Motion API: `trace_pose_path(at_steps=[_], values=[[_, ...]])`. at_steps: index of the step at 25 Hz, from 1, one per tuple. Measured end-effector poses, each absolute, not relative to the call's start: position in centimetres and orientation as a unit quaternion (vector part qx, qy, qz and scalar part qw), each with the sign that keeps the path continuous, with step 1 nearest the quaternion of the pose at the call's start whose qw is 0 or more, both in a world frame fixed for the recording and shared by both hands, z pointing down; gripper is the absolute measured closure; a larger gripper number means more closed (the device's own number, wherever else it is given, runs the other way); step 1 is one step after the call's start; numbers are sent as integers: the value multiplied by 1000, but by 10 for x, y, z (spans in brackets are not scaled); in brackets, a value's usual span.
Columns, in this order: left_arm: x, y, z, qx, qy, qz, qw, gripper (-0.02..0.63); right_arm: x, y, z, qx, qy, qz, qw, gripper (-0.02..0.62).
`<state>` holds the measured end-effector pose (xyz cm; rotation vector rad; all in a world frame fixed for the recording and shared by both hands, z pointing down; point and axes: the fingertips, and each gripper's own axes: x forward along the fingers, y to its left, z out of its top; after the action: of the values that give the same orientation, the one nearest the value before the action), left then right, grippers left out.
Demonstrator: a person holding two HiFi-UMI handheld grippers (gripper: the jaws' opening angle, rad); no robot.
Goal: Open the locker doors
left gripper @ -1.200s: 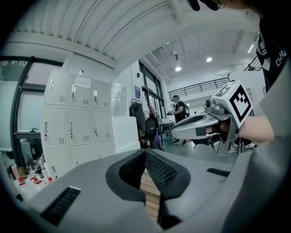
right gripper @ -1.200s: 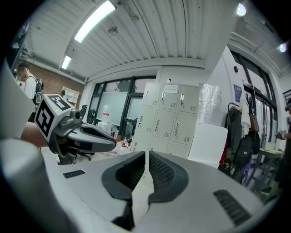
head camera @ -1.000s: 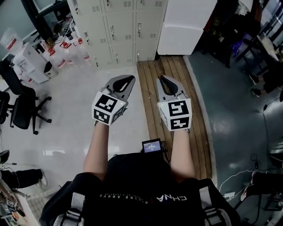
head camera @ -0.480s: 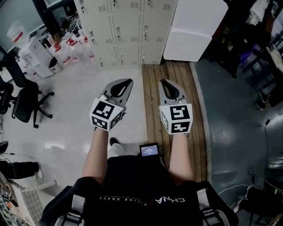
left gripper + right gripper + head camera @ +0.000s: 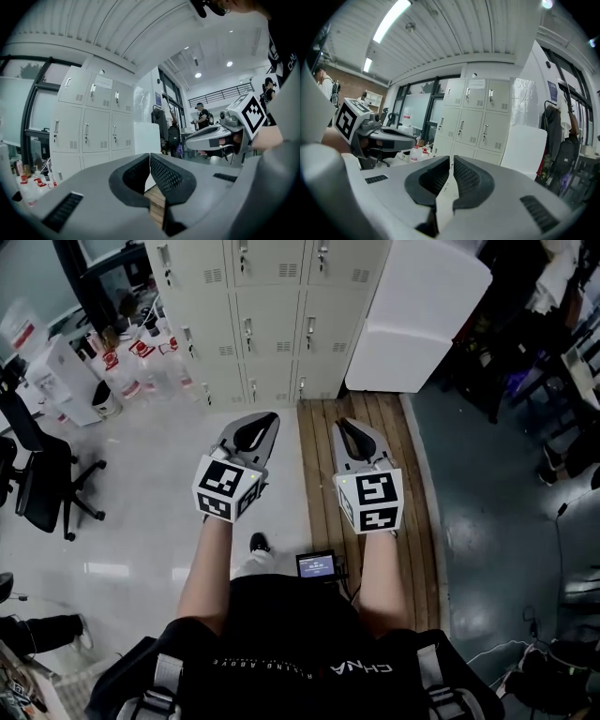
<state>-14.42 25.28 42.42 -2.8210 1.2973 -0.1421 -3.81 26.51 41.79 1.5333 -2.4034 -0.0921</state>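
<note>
Both grippers are held out level in front of me, side by side and apart.

Left gripper (image 5: 261, 420): I see the jaws closed tip to tip, with nothing between them.

Right gripper (image 5: 347, 426): the jaws are likewise brought together, with nothing held.

Lockers (image 5: 272, 324): they stand ahead of both grippers, well apart from them and untouched. Every door I can see is flat in its frame, each with its handle (image 5: 248, 334) in place.

White cabinet (image 5: 412, 315): it stands just beside the lockers, ahead and to the right of the right gripper.

Floor: a strip of wooden planks (image 5: 323, 502) runs beneath the right gripper up towards the lockers, and pale tiles (image 5: 159, 484) lie beneath the left gripper.

Bottles (image 5: 141, 367): they are clustered on the floor ahead and to the left of the left gripper, near the lockers' side.

Chair (image 5: 37, 470): it stands well to the left of the left gripper.
</note>
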Motion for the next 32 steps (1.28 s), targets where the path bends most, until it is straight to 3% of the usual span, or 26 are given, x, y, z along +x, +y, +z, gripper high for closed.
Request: trace_pose_path(at_steps=[11, 21, 32], values=[[-219, 114, 414, -910, 413, -44, 11, 586, -106, 143, 412, 560, -810, -32, 172, 545], [-231, 41, 434, -910, 411, -50, -8, 586, -113, 59, 426, 558, -809, -16, 183, 545], [-172, -76, 417, -905, 422, -57, 22, 586, -56, -63, 412, 548, -822, -26, 150, 546]])
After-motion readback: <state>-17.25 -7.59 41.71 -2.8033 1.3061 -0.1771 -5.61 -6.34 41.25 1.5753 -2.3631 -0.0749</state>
